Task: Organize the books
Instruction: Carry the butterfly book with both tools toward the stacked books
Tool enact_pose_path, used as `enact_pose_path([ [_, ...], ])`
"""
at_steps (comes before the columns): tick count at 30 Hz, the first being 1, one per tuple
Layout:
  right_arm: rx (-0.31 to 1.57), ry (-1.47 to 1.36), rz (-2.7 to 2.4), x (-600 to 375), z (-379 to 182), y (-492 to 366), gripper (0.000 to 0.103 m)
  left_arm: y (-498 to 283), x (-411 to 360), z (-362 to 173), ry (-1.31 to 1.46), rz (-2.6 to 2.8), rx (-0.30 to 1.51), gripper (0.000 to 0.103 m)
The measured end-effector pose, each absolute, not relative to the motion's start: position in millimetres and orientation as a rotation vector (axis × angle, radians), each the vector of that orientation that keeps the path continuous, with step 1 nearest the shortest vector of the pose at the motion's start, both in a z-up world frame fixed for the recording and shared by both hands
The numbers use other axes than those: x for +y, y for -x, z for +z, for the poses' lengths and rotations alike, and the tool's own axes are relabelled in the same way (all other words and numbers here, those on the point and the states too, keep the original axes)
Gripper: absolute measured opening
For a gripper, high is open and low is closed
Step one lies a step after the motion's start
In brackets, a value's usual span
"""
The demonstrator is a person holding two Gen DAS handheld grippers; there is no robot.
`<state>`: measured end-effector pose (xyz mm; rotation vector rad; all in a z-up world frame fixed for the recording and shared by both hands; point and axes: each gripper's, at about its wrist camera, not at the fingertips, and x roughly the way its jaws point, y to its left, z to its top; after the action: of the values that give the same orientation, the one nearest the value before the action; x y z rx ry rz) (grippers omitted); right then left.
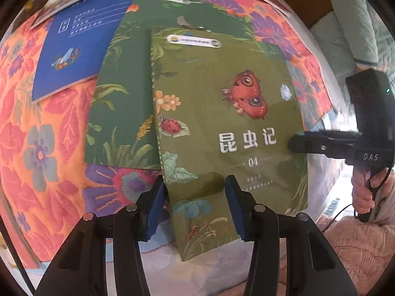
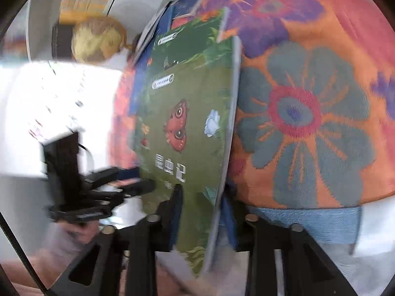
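Olive-green insect book (image 1: 222, 128) held at two edges.
Your left gripper (image 1: 195, 204) clamps its bottom edge; your right gripper (image 2: 202, 204) pinches its side edge.

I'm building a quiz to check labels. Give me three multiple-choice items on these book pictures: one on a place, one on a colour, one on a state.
1. What does the olive book partly cover?
A. a blue book
B. a dark green book
C. a pillow

2. What colour is the butterfly on its cover?
A. red
B. blue
C. white

3. How is the olive book?
A. open at the middle
B. closed, back cover showing
C. closed, front cover showing

Answers: 1 B, its left edge overlaps the dark green cover. 2 A, the wings are red with dark eye spots. 3 C, the title and butterfly face the camera and no pages are spread.
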<state>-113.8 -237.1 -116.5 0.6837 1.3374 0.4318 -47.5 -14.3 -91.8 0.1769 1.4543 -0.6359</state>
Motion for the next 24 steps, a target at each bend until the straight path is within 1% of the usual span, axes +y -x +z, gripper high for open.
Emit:
enact_pose_path([
  [5,1.259,-0.605,0.378,-234.8,-89.8,119.6,0.025,63.4,-20.4,-76.1,-0.152,-0.711,1.433,0.044],
  [10,1.231,-0.502,0.374,-218.4,-69.7,123.1,0.025,71.6,-30.4,-71.9,-0.217,-0.712,1.433,0.044],
  [13,1.223,-0.524,0.381,-214.4,-63.6,126.8,0.025,68.7,-27.1,-69.9,-0.215,-0.715,1.436,0.044],
  [24,1.201,-0.469,0.328,-180.6,-38.3,137.1,0.025,63.5,5.9,-41.3,-0.167,-0.783,1.366,0.044],
])
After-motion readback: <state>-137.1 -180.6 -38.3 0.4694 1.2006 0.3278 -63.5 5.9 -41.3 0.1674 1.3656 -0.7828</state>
